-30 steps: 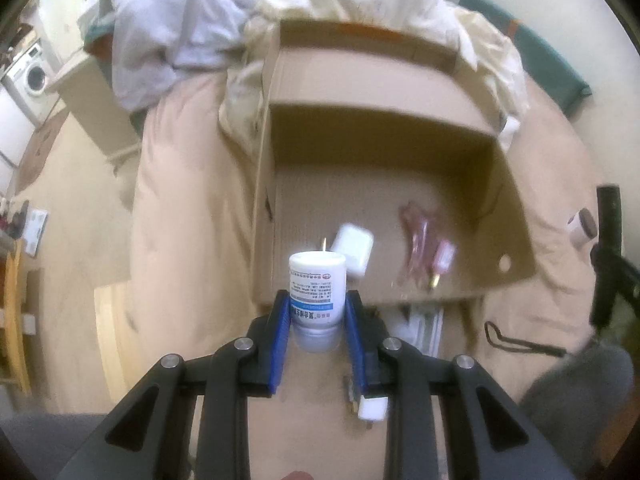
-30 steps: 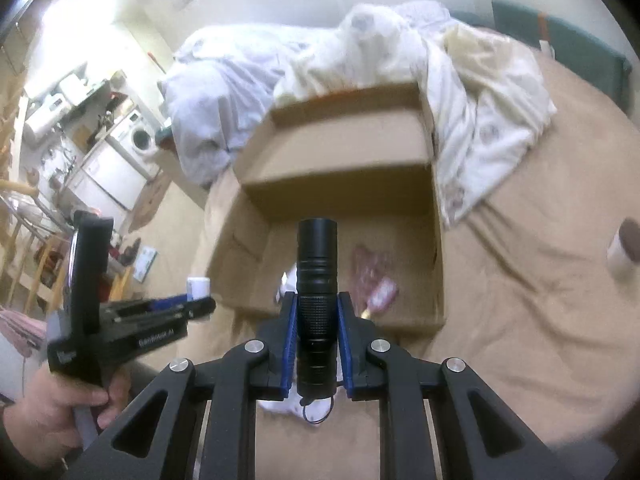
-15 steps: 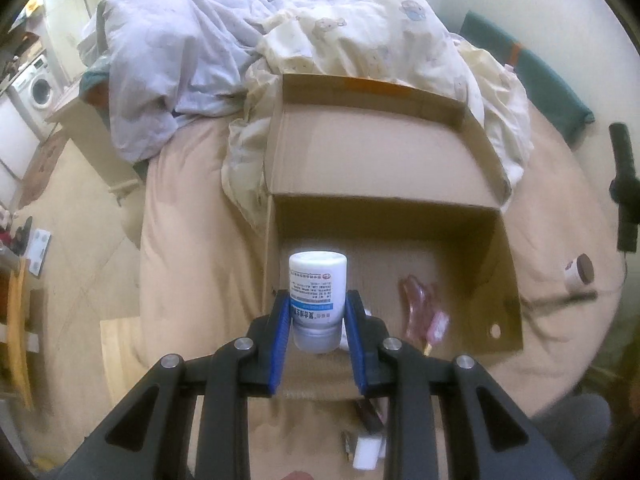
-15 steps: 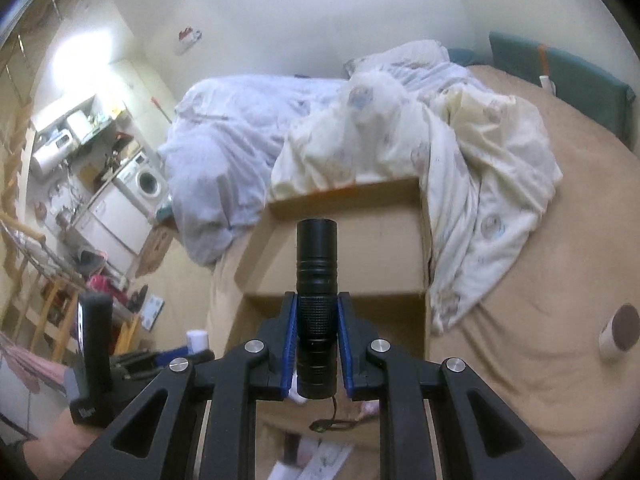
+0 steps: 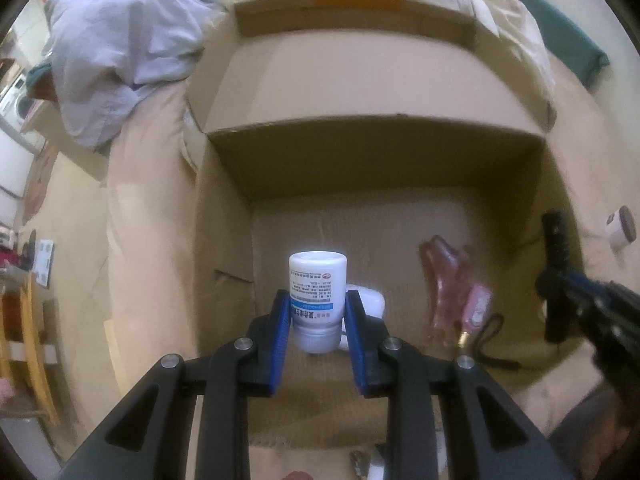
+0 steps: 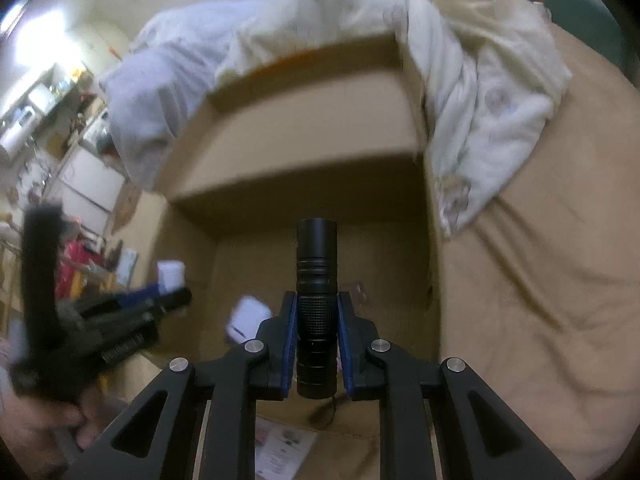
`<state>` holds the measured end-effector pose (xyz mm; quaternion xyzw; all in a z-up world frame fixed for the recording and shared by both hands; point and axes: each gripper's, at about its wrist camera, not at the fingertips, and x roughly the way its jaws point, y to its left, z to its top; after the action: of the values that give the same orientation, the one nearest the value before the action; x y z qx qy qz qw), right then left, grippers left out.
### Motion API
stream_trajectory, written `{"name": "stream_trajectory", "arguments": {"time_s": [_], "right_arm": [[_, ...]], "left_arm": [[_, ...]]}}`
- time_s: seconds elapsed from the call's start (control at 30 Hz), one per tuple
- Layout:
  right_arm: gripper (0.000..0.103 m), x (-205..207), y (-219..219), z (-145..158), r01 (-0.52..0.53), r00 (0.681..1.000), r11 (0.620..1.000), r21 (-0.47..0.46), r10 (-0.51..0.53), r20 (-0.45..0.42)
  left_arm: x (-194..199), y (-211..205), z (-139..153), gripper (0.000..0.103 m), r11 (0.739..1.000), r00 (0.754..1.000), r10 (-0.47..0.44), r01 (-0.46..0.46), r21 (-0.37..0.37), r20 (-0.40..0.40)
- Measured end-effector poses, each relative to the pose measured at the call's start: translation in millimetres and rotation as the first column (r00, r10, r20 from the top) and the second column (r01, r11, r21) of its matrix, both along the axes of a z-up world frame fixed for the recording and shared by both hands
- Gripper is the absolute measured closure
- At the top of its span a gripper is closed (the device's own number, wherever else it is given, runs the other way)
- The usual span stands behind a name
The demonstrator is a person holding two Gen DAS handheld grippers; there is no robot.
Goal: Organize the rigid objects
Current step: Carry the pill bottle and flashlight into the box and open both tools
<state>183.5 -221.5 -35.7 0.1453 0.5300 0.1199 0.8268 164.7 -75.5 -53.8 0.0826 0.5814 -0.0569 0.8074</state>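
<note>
My left gripper (image 5: 318, 310) is shut on a white pill bottle (image 5: 317, 292) with a blue label, held upside down over the open cardboard box (image 5: 376, 80). My right gripper (image 6: 317, 312) is shut on a black flashlight (image 6: 316, 276), also over the box (image 6: 304, 128); it shows at the right of the left wrist view (image 5: 558, 268). Inside the box lie a white charger block (image 5: 370, 300) and a pink item (image 5: 452, 280). The left gripper with the bottle (image 6: 171, 274) shows at the left of the right wrist view.
The box rests on a beige bed (image 6: 540, 260) with crumpled white bedding (image 6: 480, 80) behind it. A small white-and-brown cylinder (image 5: 620, 228) lies on the bed to the right. Papers (image 6: 284, 452) lie before the box. Room furniture stands at the left.
Both grippers have moved forward and down over the box, each still holding its object. The box now fills both views.
</note>
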Motion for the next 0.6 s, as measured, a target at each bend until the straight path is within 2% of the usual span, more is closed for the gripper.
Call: {"name": "stream_trajectory", "arguments": {"time_s": [0.2,0.6], "right_arm": [[0.083,-2,7,-20,-0.027,0.999,0.998,-0.053,0.025,-0.039],[0.083,14,26,-44,-0.062,0.991,0.991,-0.12,0.046,-0.127]], "left_arm": [[0,-1,-20,0.079,1.0,1.0,-0.016,0.016,0.0,-0.015],[2,-2,-30,0.079,1.0,1.0,-0.019,0.02,0.017,-0.017]]}}
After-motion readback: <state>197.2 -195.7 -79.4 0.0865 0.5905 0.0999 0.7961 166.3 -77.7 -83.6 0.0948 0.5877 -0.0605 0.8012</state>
